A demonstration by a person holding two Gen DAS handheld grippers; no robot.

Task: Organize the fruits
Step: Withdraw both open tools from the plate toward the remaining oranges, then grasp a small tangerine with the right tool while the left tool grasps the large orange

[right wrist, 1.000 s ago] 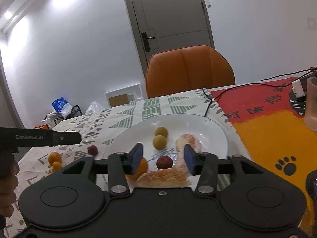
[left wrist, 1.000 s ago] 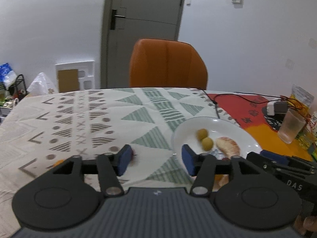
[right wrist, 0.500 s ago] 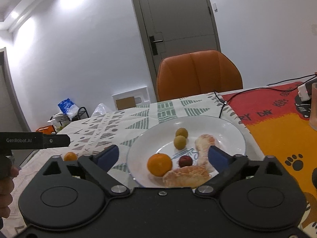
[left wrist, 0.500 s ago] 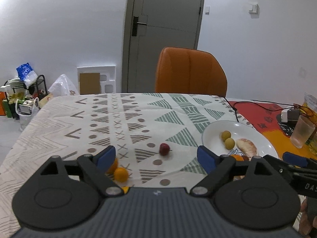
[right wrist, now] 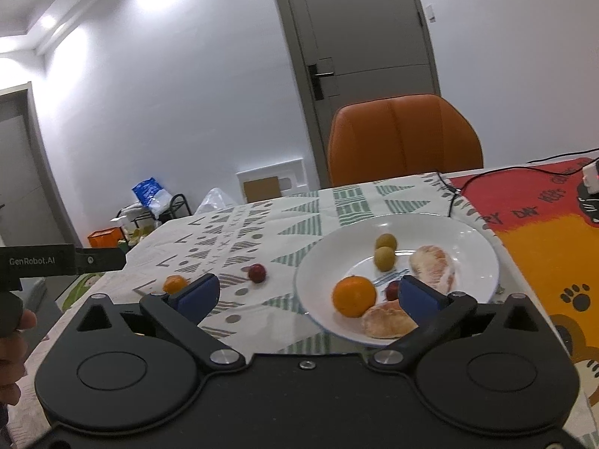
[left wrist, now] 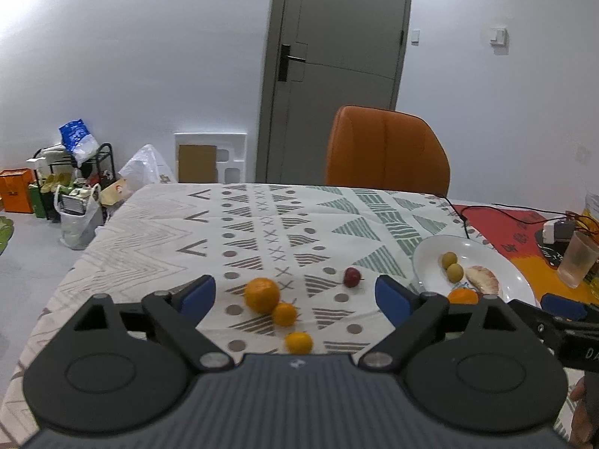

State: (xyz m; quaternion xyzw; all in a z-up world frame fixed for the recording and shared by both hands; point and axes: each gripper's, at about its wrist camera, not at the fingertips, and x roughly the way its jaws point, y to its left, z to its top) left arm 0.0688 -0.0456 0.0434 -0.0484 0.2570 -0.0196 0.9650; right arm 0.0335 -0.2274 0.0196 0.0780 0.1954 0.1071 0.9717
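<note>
Tablecloth (left wrist: 262, 232) with grey and green geometric print covers the table in the left wrist view; red-orange mat (left wrist: 524, 258) at 3 o'clock, orange chair (left wrist: 387, 149) and grey door (left wrist: 337, 67) at 12, clutter rack (left wrist: 71, 176) on the floor at 9. Left gripper (left wrist: 295, 295) spread wide, empty. Three oranges (left wrist: 262, 295) bunched on the cloth between its fingers, small red fruit (left wrist: 352, 277) just right of them. White plate (left wrist: 430, 258) at 3 o'clock.

Right wrist view: right gripper (right wrist: 305, 293) also wide, holding nothing. Plate (right wrist: 479, 239) sits between cloth and mat, carrying an orange (right wrist: 353, 295), two green fruits (right wrist: 385, 250), a red fruit (right wrist: 392, 291) and peeled citrus pieces (right wrist: 434, 267). Another red fruit (right wrist: 257, 272) and an orange (right wrist: 175, 283) lie on the cloth at 9 o'clock. White walls, ceiling lights at 11.
</note>
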